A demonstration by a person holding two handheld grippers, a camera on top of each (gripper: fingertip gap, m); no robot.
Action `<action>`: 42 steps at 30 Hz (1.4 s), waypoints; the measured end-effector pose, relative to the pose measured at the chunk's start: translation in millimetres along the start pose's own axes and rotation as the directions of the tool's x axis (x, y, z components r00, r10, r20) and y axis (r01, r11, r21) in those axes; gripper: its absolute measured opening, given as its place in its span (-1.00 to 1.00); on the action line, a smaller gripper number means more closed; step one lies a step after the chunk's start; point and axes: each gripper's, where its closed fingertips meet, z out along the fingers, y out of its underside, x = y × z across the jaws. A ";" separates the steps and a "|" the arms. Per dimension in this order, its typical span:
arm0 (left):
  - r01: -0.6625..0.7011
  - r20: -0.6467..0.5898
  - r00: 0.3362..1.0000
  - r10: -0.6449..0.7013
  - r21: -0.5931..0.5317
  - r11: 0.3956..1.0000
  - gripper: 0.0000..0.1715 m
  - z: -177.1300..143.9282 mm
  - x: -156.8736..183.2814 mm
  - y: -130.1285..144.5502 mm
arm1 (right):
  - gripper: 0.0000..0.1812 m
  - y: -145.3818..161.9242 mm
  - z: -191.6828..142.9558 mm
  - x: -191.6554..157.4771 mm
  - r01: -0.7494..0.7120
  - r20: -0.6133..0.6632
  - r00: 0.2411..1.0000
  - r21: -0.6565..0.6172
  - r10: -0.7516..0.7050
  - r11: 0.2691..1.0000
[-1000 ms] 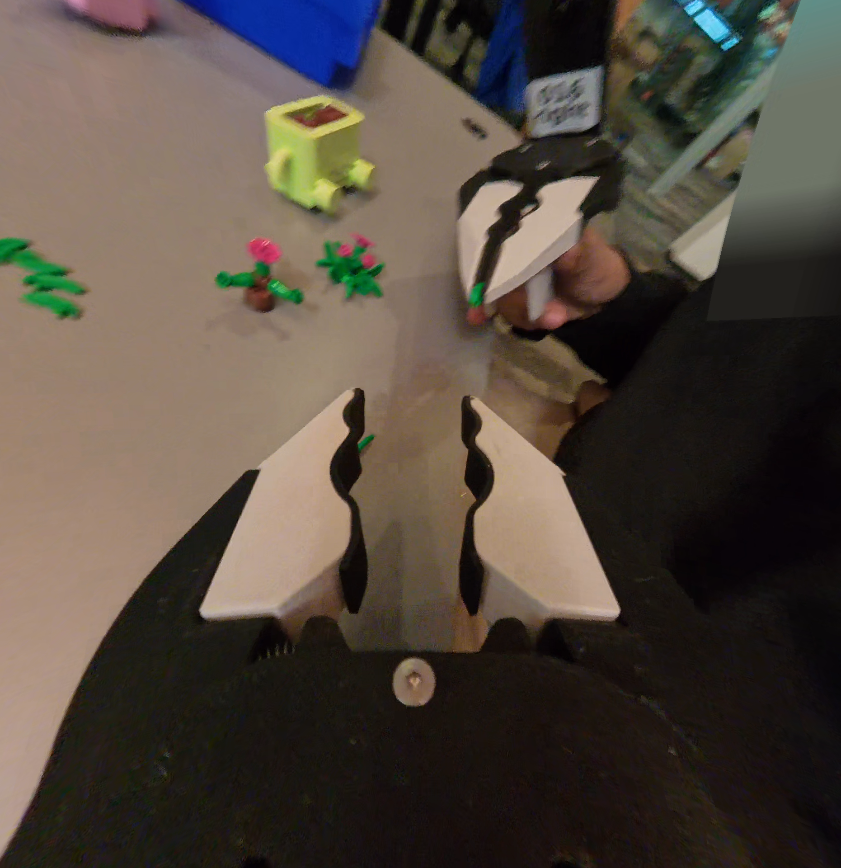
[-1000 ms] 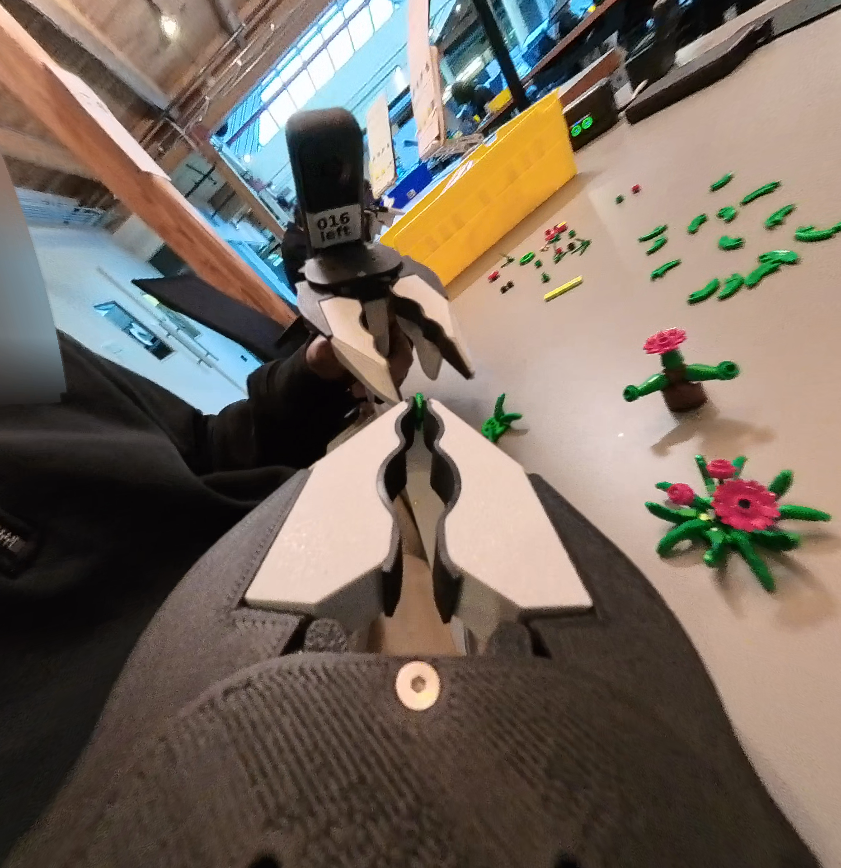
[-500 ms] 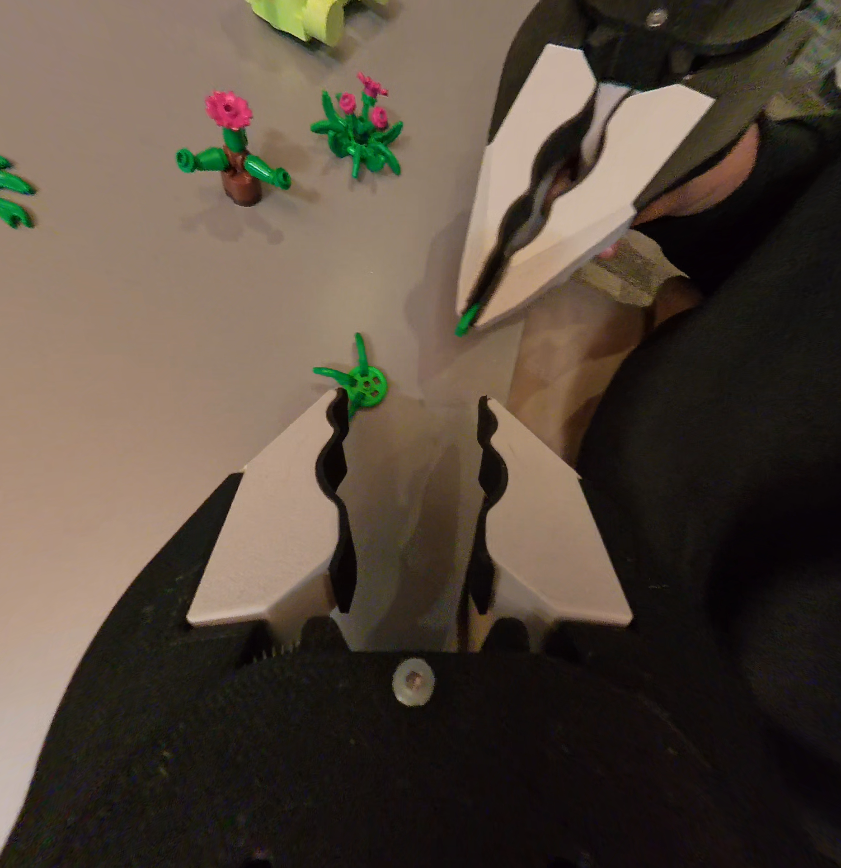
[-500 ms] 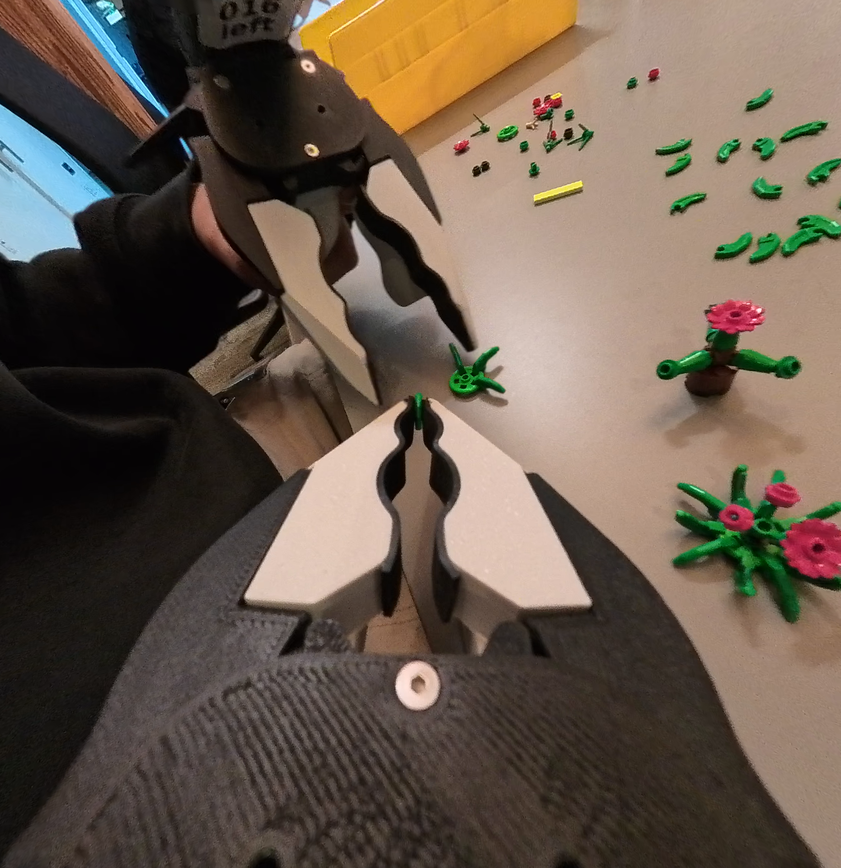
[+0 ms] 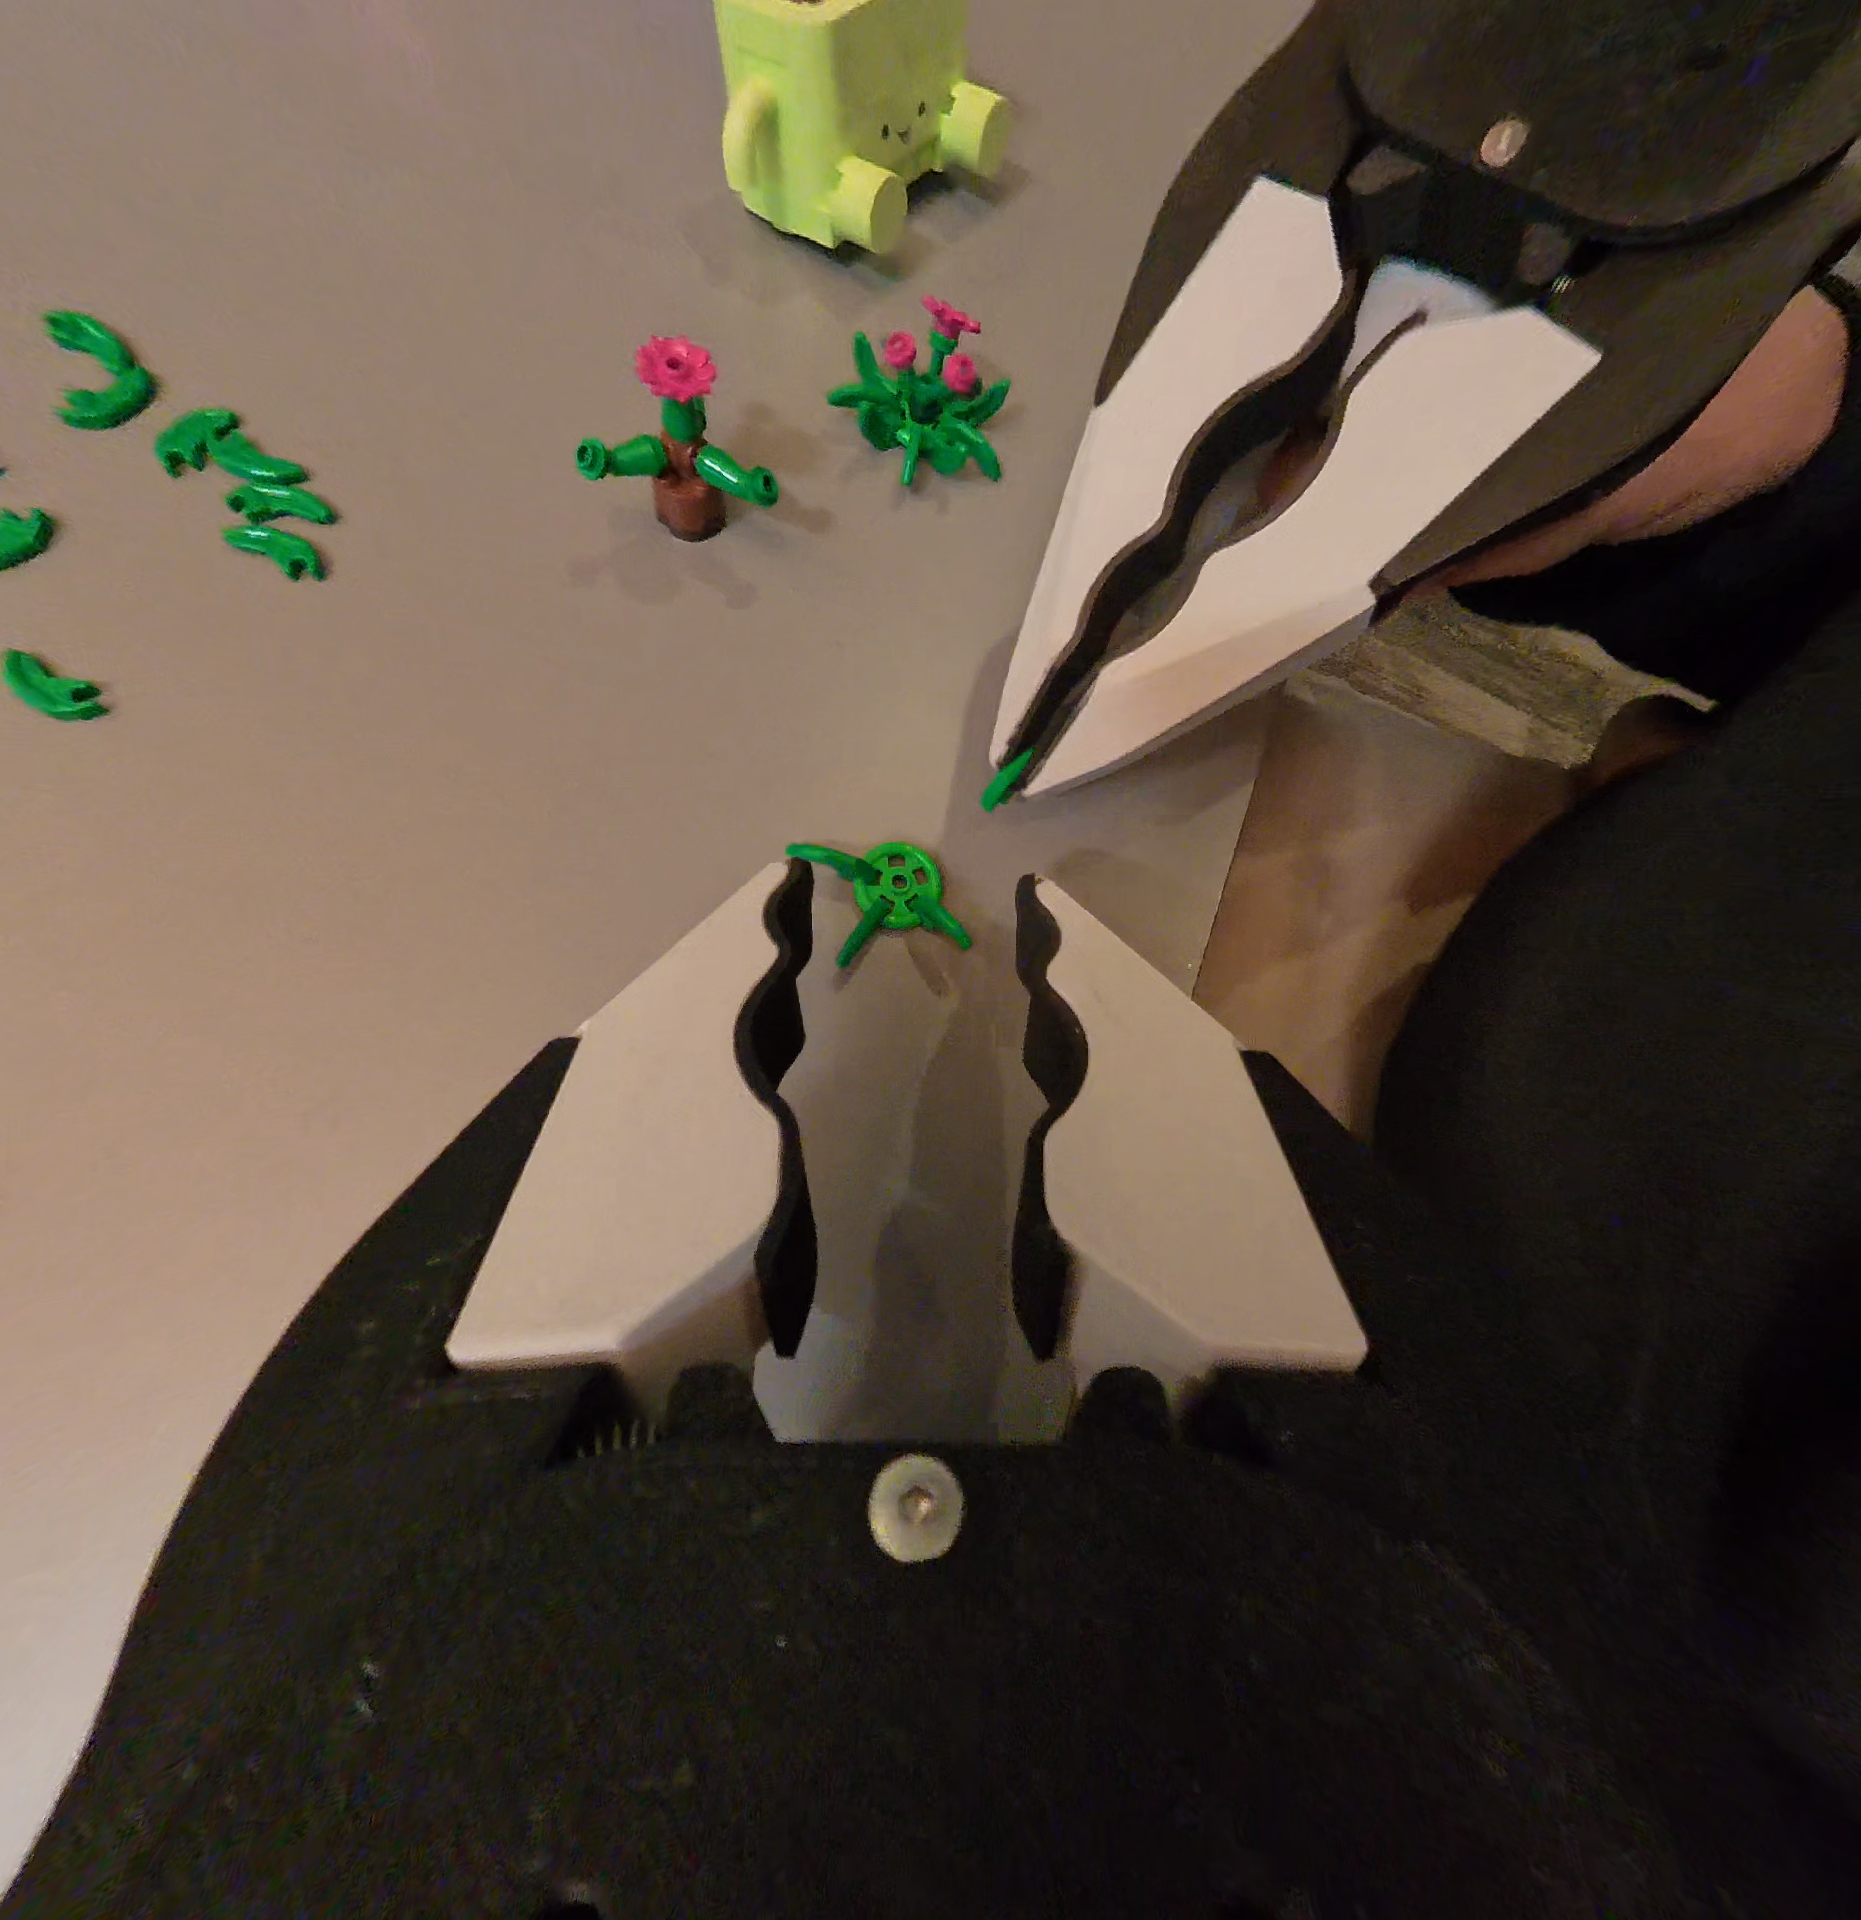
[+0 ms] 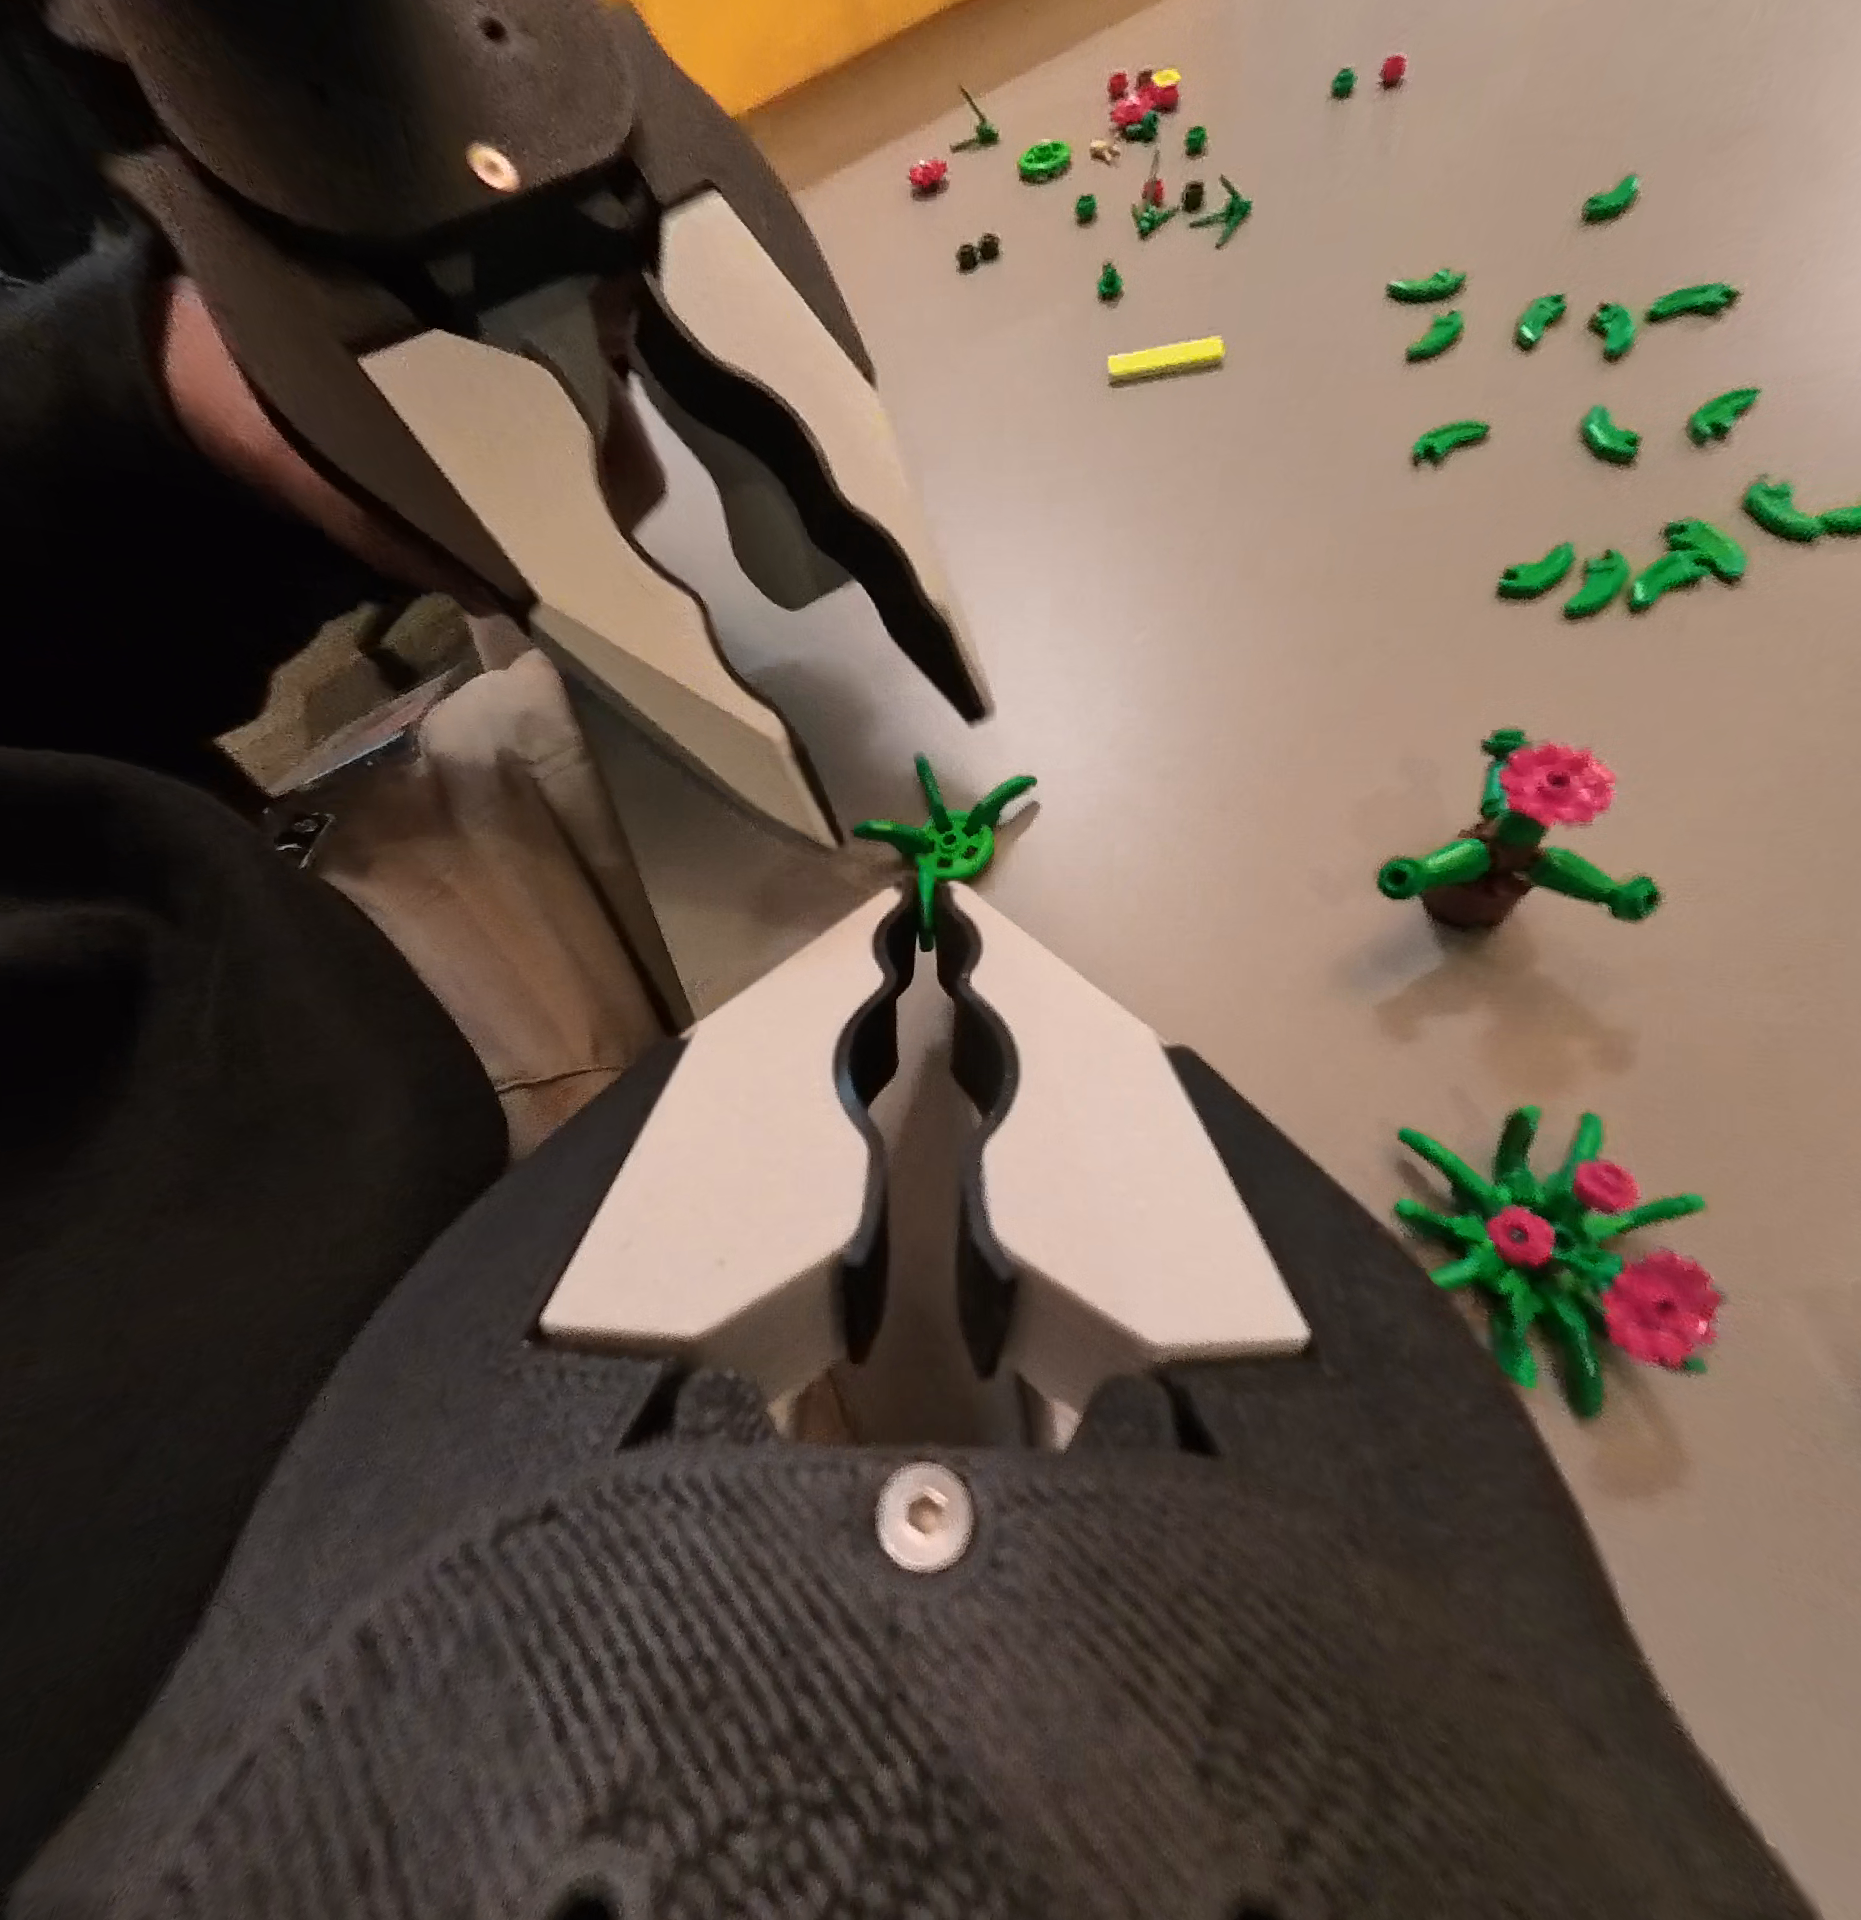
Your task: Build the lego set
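Right claw (image 6: 924,902) pinches a green stem (image 6: 924,914); left claw (image 5: 910,888) gapes (empty) around the green wheel piece (image 5: 898,885).

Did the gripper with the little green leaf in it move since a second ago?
Yes. In the left wrist view, the right gripper, shut on the green leaf, has come down toward the green wheel piece lying on the table.

A grey table (image 5: 386,935) filled most of the view. A yellow bin (image 6: 760,42) sat at its far edge, beside dark clothing (image 5: 1684,1143).
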 end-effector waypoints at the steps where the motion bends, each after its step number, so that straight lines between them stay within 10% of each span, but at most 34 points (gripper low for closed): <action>1: -0.004 -0.006 1.000 0.004 -0.012 1.000 -0.56 2.7 1.0 2.0 | -0.99 -2.9 0.5 0.3 0.017 0.007 1.000 -0.001 -0.017 1.000; 15: -0.025 0.042 0.999 0.026 -0.023 0.999 -0.59 11.6 -4.6 8.7 | -0.99 7.0 20.1 11.2 0.461 0.176 0.887 -0.283 -0.428 0.841; 42: -0.017 0.031 0.999 0.019 -0.056 0.998 -0.78 15.2 -4.5 12.3 | -0.99 8.9 24.1 4.4 0.548 0.343 0.834 -0.430 -0.432 0.717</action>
